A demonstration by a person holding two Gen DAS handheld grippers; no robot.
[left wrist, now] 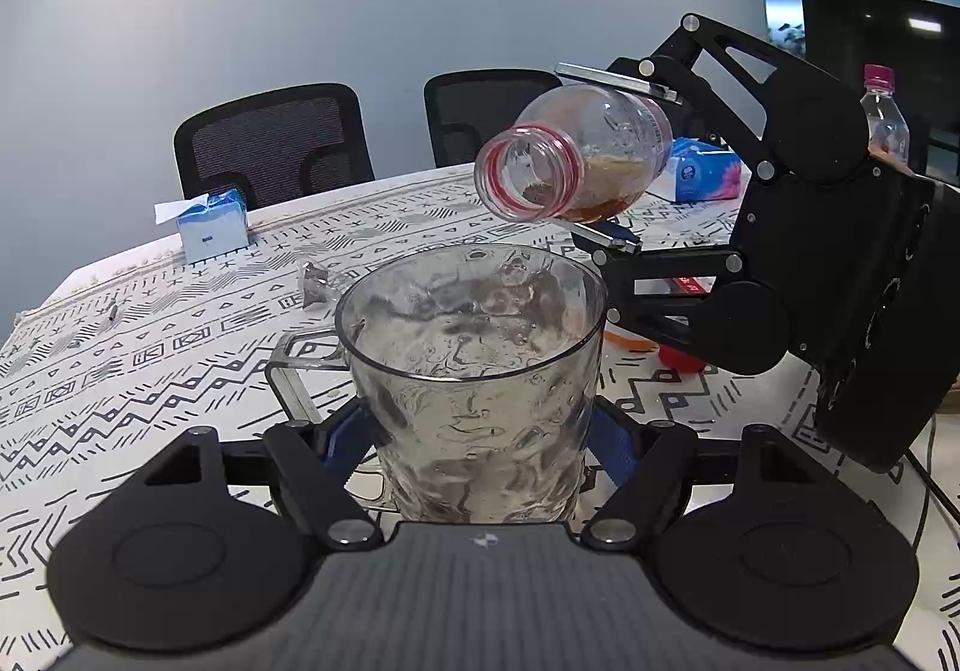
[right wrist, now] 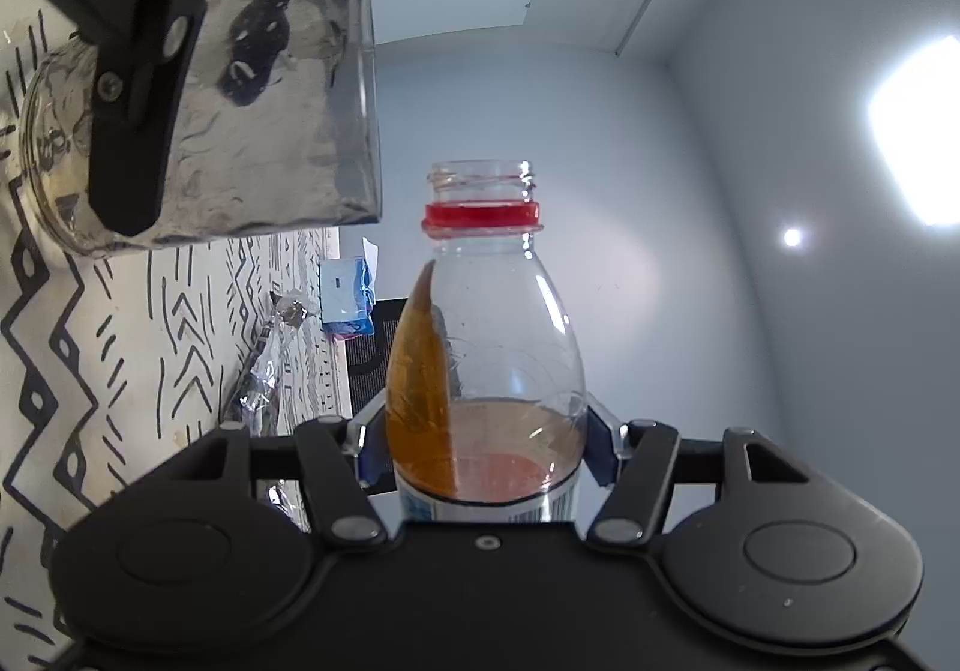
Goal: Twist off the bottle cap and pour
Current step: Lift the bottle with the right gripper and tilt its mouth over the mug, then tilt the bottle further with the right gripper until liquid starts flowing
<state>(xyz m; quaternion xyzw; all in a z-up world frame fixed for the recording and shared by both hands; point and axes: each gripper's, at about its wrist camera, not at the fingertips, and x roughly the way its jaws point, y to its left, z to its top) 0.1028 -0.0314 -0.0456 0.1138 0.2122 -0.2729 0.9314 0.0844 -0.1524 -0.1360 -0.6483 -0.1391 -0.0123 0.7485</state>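
The bottle (left wrist: 591, 161) is clamped about its lower body by the right gripper (left wrist: 624, 164) and is tipped well over, so that its open, red-ringed mouth is brought above the rim of the glass mug (left wrist: 480, 371); the tilt is evidently chosen to let the little brown liquid left inside run toward the neck. In the right wrist view that liquid is seen pooled along one wall of the bottle (right wrist: 486, 359), short of the mouth, and no stream can be made out, so pouring is judged to be at its start or near its end. The mug is held steady from both sides by the left gripper (left wrist: 480, 446), closed on its lower wall, presumably so that it is not knocked while liquid is received. A small red object (left wrist: 681, 359) lying on the patterned tablecloth (left wrist: 150, 371) behind the right gripper may be the removed cap, though it is largely hidden. Counted: one mug, one open bottle, a second capped bottle (left wrist: 882, 116) at the far right, two tissue packs (left wrist: 207, 227) (left wrist: 705, 173) and two chairs (left wrist: 270, 143) (left wrist: 474, 113).
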